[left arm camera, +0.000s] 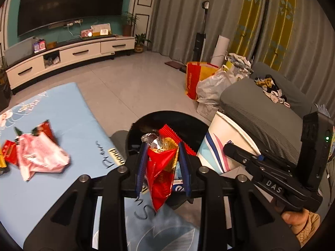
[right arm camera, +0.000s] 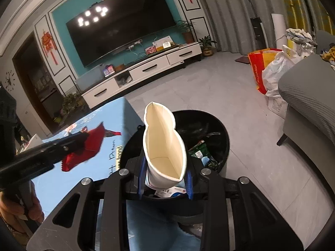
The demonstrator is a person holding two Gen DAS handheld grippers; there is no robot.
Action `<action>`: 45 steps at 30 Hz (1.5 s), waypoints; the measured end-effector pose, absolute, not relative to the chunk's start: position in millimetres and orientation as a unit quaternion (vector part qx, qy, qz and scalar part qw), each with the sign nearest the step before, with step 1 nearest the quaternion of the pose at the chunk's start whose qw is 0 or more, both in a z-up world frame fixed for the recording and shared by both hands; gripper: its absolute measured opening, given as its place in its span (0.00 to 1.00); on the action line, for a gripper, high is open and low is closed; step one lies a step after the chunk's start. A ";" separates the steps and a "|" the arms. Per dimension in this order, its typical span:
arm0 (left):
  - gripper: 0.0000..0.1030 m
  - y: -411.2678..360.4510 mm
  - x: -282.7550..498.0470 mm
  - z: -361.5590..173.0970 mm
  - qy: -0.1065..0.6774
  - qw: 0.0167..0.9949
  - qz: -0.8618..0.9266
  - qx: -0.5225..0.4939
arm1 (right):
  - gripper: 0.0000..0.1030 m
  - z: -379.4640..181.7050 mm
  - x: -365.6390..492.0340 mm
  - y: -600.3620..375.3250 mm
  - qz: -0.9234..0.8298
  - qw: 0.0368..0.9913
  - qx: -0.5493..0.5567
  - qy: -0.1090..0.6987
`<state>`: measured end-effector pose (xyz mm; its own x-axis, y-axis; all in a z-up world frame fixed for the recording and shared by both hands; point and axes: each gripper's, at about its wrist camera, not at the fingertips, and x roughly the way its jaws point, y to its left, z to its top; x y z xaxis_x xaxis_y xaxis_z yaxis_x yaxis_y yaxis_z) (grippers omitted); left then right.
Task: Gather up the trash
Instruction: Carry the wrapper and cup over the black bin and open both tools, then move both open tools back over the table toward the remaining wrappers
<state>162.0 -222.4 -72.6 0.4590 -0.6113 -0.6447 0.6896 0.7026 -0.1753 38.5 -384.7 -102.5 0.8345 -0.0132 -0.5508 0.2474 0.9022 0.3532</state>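
Note:
My left gripper (left arm camera: 162, 146) is shut on a crumpled red and gold snack bag (left arm camera: 161, 173), which hangs between the blue pads over the near rim of a black trash bin (left arm camera: 178, 119). My right gripper (right arm camera: 166, 165) is shut on a squashed white paper cup (right arm camera: 165, 142), held mouth up above the same bin (right arm camera: 219, 123). The bin holds a green wrapper (right arm camera: 200, 149) and other packets. Each view shows the other tool: the right gripper (left arm camera: 230, 149) with the cup (left arm camera: 222, 138), and the left gripper (right arm camera: 83, 138) with the red bag (right arm camera: 85, 148).
A pink wrapper (left arm camera: 41, 156) and red packets (left arm camera: 45, 128) lie on the light blue table cover (left arm camera: 83, 108) at left. A grey sofa (left arm camera: 261, 104) stands right of the bin, with a red and yellow bag (left arm camera: 196, 77) and a white plastic bag (left arm camera: 213, 85) on the floor beyond.

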 end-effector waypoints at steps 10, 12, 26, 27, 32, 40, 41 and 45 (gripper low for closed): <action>0.34 -260.1 187.4 -105.2 0.377 0.842 -0.379 0.074 | 0.32 -121.6 56.8 -406.7 -0.092 0.926 0.222 0.292; 0.34 -264.2 190.5 -110.1 0.381 0.841 -0.377 0.075 | 0.34 -126.7 62.1 -412.3 -0.094 0.923 0.230 0.295; 0.64 -255.8 190.6 -108.0 0.374 0.851 -0.362 0.070 | 0.55 -129.6 60.9 -424.5 -0.111 0.915 0.249 0.298; 0.65 -255.4 189.1 -106.5 0.373 0.852 -0.361 0.071 | 0.57 -127.5 58.6 -424.0 -0.112 0.915 0.250 0.297; 0.78 -238.3 178.8 -96.9 0.365 0.860 -0.349 0.068 | 0.61 -119.1 49.5 -418.2 -0.112 0.914 0.253 0.296; 0.91 -199.0 158.6 -80.7 0.360 0.874 -0.322 0.050 | 0.75 -101.9 33.0 -398.9 -0.106 0.918 0.238 0.299; 0.92 -193.0 156.0 -78.7 0.360 0.876 -0.317 0.046 | 0.75 -98.9 30.8 -396.0 -0.104 0.919 0.235 0.298; 0.96 -170.7 143.2 -72.2 0.362 0.883 -0.297 0.035 | 0.80 -88.1 24.9 -382.2 -0.094 0.922 0.225 0.301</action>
